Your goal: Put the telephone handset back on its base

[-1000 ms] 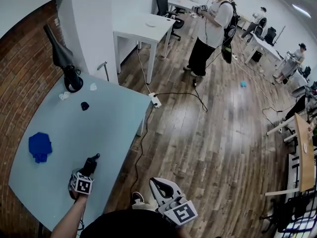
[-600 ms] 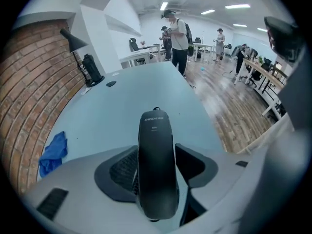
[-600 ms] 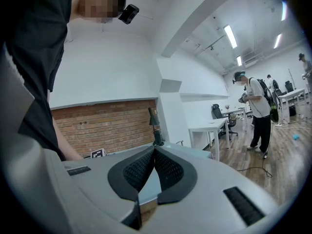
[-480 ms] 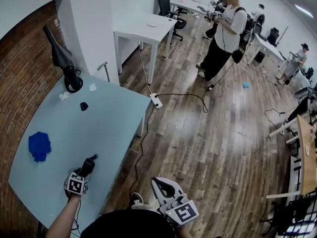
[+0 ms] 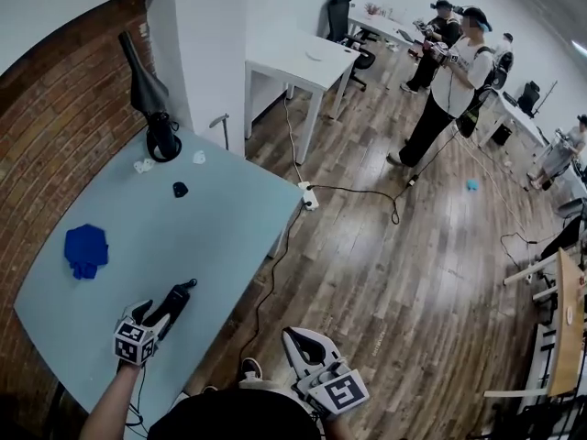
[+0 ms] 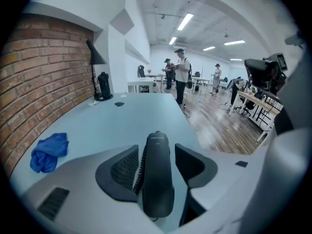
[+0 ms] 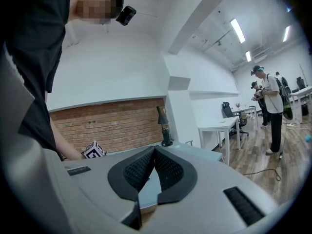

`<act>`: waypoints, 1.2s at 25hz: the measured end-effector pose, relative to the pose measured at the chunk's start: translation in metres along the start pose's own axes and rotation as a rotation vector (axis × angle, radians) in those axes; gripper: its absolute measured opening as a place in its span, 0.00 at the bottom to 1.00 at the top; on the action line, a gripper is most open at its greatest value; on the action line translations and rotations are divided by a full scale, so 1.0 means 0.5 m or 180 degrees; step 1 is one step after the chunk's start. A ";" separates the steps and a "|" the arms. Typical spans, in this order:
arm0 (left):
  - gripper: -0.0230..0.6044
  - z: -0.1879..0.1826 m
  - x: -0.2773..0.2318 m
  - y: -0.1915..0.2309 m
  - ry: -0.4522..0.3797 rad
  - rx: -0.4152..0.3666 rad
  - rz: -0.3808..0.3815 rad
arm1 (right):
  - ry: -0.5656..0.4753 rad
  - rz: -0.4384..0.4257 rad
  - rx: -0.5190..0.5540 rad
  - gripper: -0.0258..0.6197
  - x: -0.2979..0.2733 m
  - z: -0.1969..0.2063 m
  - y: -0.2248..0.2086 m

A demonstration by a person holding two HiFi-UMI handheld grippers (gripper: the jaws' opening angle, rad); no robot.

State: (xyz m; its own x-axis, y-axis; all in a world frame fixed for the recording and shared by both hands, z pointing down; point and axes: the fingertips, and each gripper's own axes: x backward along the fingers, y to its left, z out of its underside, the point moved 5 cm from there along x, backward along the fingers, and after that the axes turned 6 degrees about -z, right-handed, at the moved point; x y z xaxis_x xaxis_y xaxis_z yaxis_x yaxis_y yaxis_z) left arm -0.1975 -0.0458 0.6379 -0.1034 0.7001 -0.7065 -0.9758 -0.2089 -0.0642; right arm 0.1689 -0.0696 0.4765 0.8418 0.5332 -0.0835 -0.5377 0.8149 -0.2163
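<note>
Left fingers (image 6: 122,169) wider, handset (image 6: 157,179) between

- My left tongs (image 5: 158,316) sit over the near edge of the bench (image 5: 220,232), with the handset (image 5: 179,296) between them, pointing away from me.
- A cloth (image 5: 85,248) lies on the bench to the left, near the brick wall (image 5: 64,117).
- A lamp (image 5: 151,99) stands at the bench's far corner, and a small object (image 5: 181,189) lies just before it.
- My right tongs (image 5: 293,342) hang off the bench to the right, over the floor (image 5: 385,273).
</note>
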 end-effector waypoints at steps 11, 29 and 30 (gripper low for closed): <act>0.08 -0.103 0.213 0.062 -0.1294 0.0428 0.0129 | -0.0071 -0.0689 0.0313 0.07 -0.160 -0.093 0.109; 0.09 -0.169 0.508 0.122 -0.2563 0.0384 0.0067 | -0.0406 -0.1523 0.0599 0.07 -0.366 -0.167 0.350; 0.09 -0.167 0.515 0.125 -0.2594 0.0386 0.0072 | -0.0424 -0.1535 0.0620 0.07 -0.372 -0.165 0.358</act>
State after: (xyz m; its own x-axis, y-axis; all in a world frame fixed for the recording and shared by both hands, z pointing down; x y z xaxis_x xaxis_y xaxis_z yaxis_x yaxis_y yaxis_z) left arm -0.2688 0.0644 0.3932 -0.1850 0.9823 0.0293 -0.9810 -0.1863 0.0536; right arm -0.0802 -0.0414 0.3732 0.9890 0.1019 0.1076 -0.1009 0.9948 -0.0141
